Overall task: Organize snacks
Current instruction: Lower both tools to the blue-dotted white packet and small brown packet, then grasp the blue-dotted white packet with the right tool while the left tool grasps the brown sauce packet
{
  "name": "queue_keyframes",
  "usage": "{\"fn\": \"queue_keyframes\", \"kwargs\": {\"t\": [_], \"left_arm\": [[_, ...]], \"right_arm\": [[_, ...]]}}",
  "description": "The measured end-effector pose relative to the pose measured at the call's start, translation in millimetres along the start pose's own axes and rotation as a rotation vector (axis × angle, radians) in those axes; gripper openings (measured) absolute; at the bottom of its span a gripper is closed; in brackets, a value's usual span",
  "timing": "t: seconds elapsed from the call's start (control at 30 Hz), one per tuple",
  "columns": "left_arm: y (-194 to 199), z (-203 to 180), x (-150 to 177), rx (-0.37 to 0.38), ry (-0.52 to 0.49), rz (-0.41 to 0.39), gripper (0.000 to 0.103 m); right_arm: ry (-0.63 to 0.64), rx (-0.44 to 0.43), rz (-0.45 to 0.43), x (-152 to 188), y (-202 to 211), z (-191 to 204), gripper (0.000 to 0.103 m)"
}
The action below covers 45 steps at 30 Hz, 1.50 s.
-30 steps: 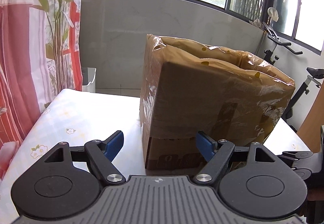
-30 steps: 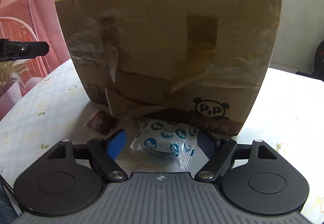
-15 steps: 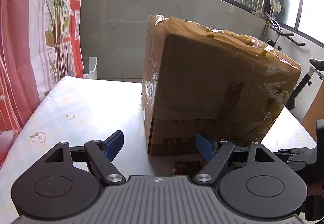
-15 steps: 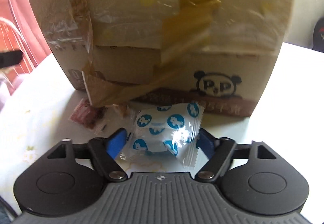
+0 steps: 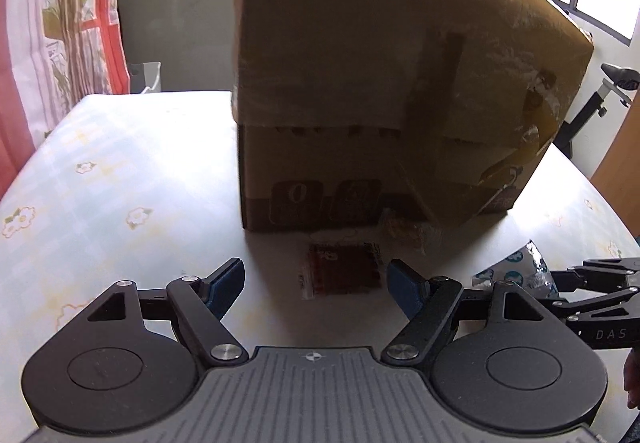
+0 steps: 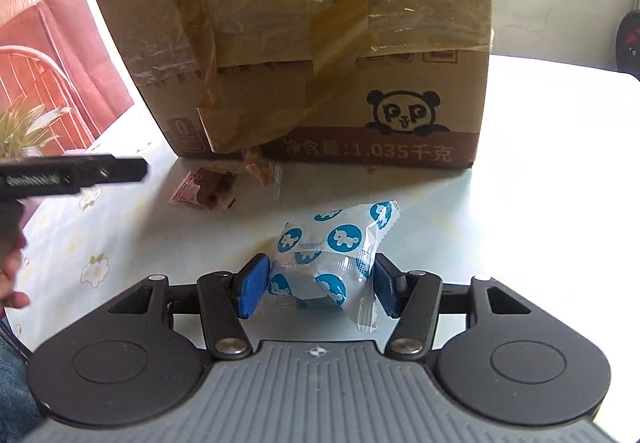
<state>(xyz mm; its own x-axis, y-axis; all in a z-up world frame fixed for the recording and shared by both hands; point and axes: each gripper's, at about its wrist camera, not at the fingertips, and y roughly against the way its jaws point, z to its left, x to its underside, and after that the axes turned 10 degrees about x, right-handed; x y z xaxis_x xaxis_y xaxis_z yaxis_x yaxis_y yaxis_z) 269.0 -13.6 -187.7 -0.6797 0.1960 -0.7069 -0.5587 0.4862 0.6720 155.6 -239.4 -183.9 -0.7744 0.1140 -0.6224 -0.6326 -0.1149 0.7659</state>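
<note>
- The right gripper (image 6: 316, 289) has its blue pads closed on the two sides of the white snack packet with blue circles (image 6: 334, 243); the packet seems lifted a little off the tabletop (image 6: 540, 179), but I cannot tell this for sure.
- The left gripper (image 5: 318, 285) is wide open and holds nothing. The red snack packet (image 5: 342, 269) lies flat on the tabletop just in front of its fingertips.
- A small brownish wrapped snack (image 5: 402, 229) lies against the bottom of the cardboard box (image 5: 380, 83), near the red packet.
- For the step in hand, I think the right gripper should keep a gentle, steady squeeze, because the wrapper is slippery and soft, and lift straight up before going over the box wall.
- The box stands near the middle of the tabletop, covered with tape. Its top opening is not visible, so what is inside cannot be told.
</note>
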Motion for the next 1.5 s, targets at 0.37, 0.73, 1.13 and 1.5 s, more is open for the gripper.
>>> {"fn": "queue_keyframes", "kwargs": {"t": [0.37, 0.73, 1.13, 1.5], "left_arm": [[-47.9, -20.0, -5.7, -0.011, -0.036, 0.053, 0.08], [-63.0, -30.4, -2.9, -0.06, -0.11, 0.057, 0.08], [-20.4, -25.1, 30.6, -0.003, -0.114, 0.066, 0.065], [13.2, -33.9, 33.6, 0.014, -0.102, 0.016, 0.064]], "right_arm": [[-0.033, -0.021, -0.01, 2.3, 1.0, -3.5, 0.058], [-0.055, -0.04, -0.019, 4.7, 6.6, -11.0, 0.058], [-0.078, -0.043, -0.016, 5.9, 10.8, -10.1, 0.058], [-0.048, -0.051, -0.042, 3.8, 25.5, -2.6, 0.055]]}}
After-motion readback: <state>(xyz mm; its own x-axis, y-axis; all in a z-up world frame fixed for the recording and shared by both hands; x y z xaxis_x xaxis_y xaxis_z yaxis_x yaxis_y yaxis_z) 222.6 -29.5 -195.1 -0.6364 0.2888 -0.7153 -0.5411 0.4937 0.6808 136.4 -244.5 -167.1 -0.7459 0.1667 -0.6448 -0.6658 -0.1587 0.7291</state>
